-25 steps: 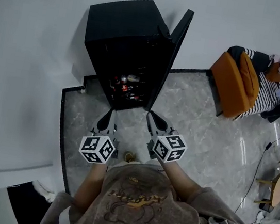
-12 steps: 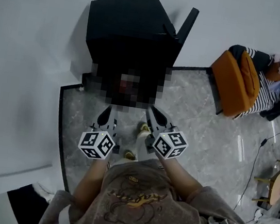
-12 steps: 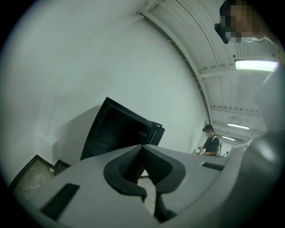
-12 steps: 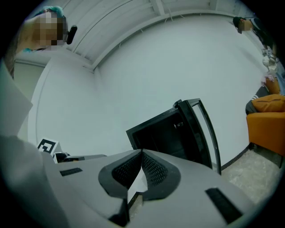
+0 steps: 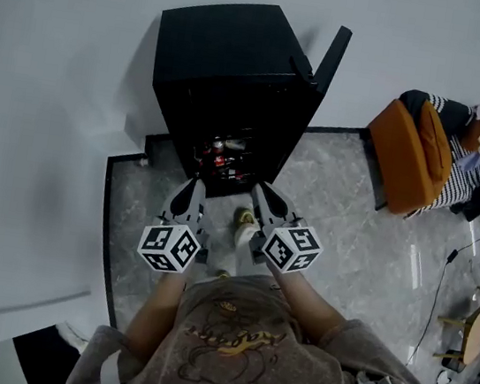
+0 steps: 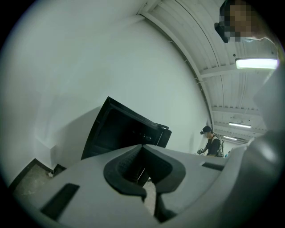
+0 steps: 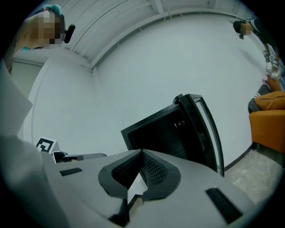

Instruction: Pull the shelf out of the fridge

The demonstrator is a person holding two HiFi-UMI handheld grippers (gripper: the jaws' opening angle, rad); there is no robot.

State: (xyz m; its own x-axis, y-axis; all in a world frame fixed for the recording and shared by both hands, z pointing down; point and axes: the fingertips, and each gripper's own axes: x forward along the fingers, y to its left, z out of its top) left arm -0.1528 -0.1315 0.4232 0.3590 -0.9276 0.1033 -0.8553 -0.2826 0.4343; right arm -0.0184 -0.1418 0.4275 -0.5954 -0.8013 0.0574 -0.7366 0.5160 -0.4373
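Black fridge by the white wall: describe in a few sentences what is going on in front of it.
A person in a brown sweatshirt faces the small black fridge, its door swung open, with a grey two-jaw gripper in each hand. The left gripper and right gripper point at the open front, jaws shut and empty, apparently short of it. The shelf of colourful items sits inside, not yet pulled out.

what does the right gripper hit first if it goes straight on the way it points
The right gripper would likely meet the stocked shelves inside the fridge first, left of its open door; depth is unclear.
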